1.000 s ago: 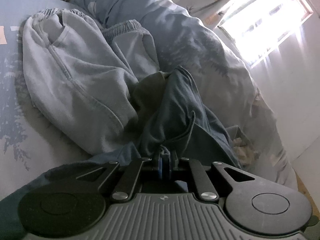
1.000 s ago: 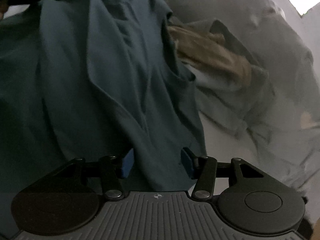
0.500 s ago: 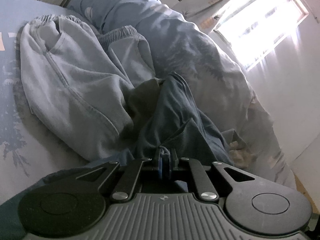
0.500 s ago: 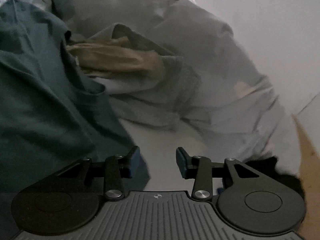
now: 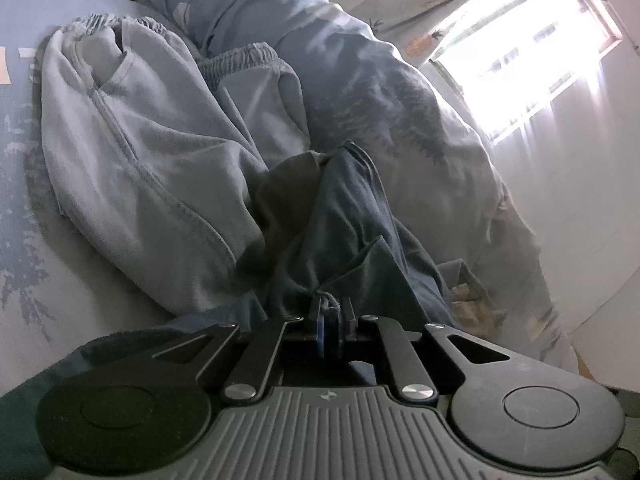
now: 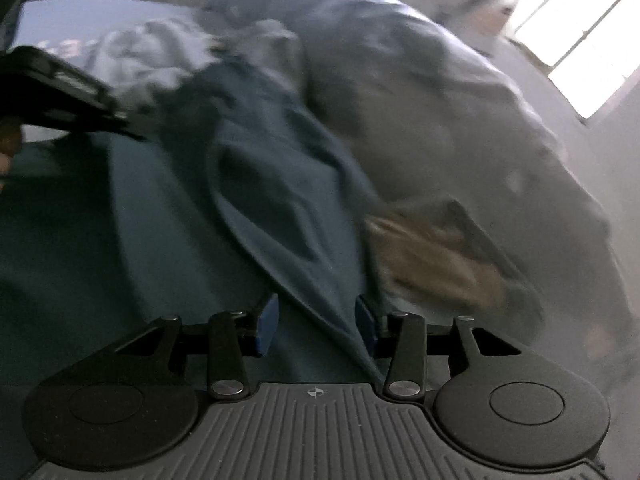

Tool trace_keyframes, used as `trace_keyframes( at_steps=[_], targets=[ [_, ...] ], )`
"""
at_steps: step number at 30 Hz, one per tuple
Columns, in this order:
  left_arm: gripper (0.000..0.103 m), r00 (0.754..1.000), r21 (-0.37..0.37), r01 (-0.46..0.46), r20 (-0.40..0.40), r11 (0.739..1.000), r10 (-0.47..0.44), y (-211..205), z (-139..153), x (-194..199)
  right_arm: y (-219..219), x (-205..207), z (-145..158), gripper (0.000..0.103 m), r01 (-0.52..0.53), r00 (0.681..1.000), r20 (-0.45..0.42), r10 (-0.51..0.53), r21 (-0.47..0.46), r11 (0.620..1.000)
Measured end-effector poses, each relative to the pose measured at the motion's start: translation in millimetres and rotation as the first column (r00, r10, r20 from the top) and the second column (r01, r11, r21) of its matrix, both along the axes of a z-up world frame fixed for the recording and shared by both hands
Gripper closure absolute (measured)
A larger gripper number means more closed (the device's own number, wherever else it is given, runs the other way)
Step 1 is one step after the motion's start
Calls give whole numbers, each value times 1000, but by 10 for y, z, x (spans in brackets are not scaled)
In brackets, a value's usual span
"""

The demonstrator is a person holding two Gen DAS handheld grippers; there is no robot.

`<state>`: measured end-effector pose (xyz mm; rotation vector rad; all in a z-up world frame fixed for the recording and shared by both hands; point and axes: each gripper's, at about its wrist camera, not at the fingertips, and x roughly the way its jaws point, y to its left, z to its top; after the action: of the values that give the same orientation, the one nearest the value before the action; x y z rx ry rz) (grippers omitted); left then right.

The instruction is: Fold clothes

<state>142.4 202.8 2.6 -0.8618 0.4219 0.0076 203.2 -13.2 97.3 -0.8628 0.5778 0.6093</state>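
while the left tool (image 5: 329, 316) stays clenched on a bunched edge of the dark blue garment (image 5: 352, 216), the right tool (image 6: 316, 320) has swung back from the bare sheet at the bed's edge to that same garment, its jaws opening a little with a loose fold of blue cloth lying between the pads, not pinched.

- meaning for the task: one point is secured, and the second grip looks about to be taken; the fold itself is not begun, the garment still rumpled on the bed (image 5: 24, 216).
- location of the task's thing: dark blue garment lies on the bed, trailing from the left tool toward the duvet.
- surroundings: pale grey sweatpants (image 5: 132, 152) just beside the garment on its left, touching it; olive cloth (image 5: 288, 184) tucked between the two; tan cloth (image 6: 432, 252) just right of the blue fold; printed duvet (image 5: 384, 92) heaped behind; bright window (image 5: 532, 52) beyond.
- obstructions: neighbouring clothes crowd the spreading space; right view is motion-blurred, so seams are unclear.
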Motion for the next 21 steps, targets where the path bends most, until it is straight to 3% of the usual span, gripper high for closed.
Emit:
trace_keyframes(
  at_steps=[5,10,12,13,15,21],
  targets=[
    [93,1000,-7,11,6,1000,-11,4,11,-1,360,16,-90,57,-81,996,-38,80,-35,996],
    [93,1000,-17,19,5,1000,-18,20,10,5,545,58,-131,59,-97,994,-55,94,-58,994],
    [93,1000,-19,19,0,1000,-19,25,6,10,584,111,-124,71,-81,994,-84,76,-59,995],
    [93,1000,-20,20,-3,1000,-20,28,4,13,598,132,-119,71,-71,994,-88,65,-61,996],
    [93,1000,-22,20,-4,1000,-20,33,4,14,621,172,-81,80,-50,997,-66,46,-59,997],
    [93,1000,-12,19,-2,1000,-19,27,14,11,670,334,31,82,84,991,105,-79,-44,995]
  ],
)
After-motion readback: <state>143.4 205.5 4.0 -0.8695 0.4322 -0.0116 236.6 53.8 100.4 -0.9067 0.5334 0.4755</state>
